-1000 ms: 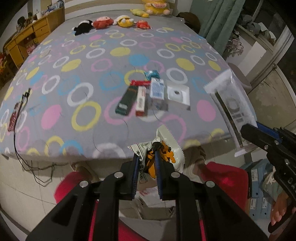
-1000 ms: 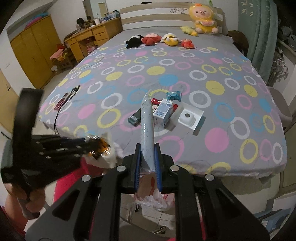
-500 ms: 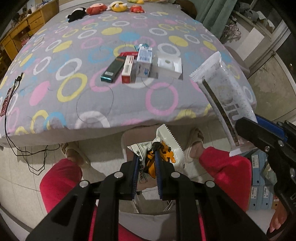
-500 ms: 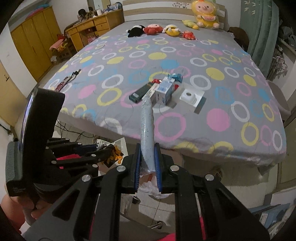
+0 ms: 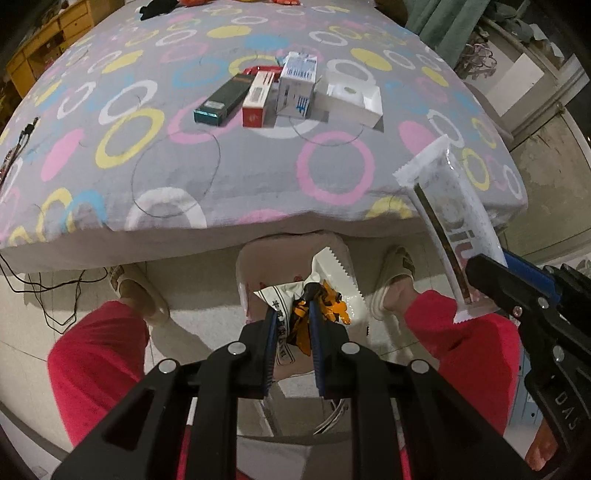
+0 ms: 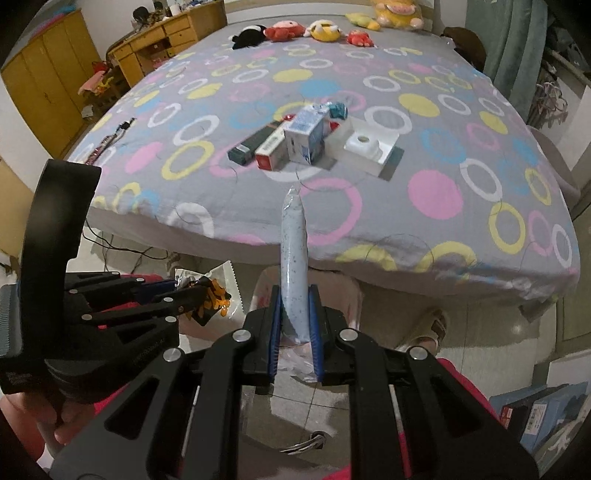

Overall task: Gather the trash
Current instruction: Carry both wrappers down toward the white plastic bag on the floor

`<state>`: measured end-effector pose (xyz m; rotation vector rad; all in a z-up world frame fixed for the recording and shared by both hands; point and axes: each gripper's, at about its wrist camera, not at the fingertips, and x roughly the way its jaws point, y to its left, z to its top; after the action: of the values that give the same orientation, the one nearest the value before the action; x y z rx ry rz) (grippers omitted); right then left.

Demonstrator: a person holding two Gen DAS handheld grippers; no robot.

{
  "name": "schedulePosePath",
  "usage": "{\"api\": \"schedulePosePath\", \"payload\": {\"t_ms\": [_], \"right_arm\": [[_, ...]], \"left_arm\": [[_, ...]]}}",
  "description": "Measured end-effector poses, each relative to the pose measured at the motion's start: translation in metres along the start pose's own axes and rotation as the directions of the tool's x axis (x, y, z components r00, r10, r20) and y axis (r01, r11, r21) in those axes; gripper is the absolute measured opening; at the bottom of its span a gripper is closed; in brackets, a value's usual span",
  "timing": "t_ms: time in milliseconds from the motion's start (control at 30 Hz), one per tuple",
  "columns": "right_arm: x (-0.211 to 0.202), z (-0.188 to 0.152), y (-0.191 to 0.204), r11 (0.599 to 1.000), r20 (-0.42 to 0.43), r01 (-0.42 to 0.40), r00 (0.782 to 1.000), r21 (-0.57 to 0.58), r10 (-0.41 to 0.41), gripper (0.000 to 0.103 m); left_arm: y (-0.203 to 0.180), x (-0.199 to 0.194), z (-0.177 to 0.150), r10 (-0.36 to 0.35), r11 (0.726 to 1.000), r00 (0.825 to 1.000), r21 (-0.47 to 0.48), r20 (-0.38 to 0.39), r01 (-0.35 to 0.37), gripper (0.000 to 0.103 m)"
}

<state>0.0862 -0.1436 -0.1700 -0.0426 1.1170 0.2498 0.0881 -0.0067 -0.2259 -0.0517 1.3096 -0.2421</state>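
The long speckled wrapper stands nearly upright in the right gripper, its long axis running away from the camera toward the bed, sealed tip uppermost; seen from the left wrist it leans up and to the left. The jaws are closed tight on its lower end. The left gripper is likewise clamped, on one crumpled orange-and-white snack packet, whose serrated white edge points up toward the bed edge. Both pieces hang off the mattress, above a pale bin between the person's two slippered feet.

On the ringed bedspread lie four boxes side by side: one dark green box, one red-and-white box, one blue-and-white carton and one white tray. Four plush toys sit in a row at the far end.

Compared with half a second ago, both grippers have drawn further back and lower from the bed, so the bin sits more squarely below them
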Motion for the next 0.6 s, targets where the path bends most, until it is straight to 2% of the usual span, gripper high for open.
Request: {"api": "schedulePosePath", "payload": {"t_ms": [400,600], "right_arm": [[0.066,-0.026,-0.01,0.998,-0.093,-0.009,0.996,0.057,0.015,0.015],[0.099,-0.041,-0.021,0.995,-0.146,-0.004,0.989,0.099,0.019,0.015]], "left_arm": [[0.008,0.068,-0.01,0.022,0.997,0.998,-0.075,-0.061,-0.027,0.017],[0.008,0.1,-0.015,0.048,0.997,0.993,-0.06,-0.106,-0.055,0.017]]}}
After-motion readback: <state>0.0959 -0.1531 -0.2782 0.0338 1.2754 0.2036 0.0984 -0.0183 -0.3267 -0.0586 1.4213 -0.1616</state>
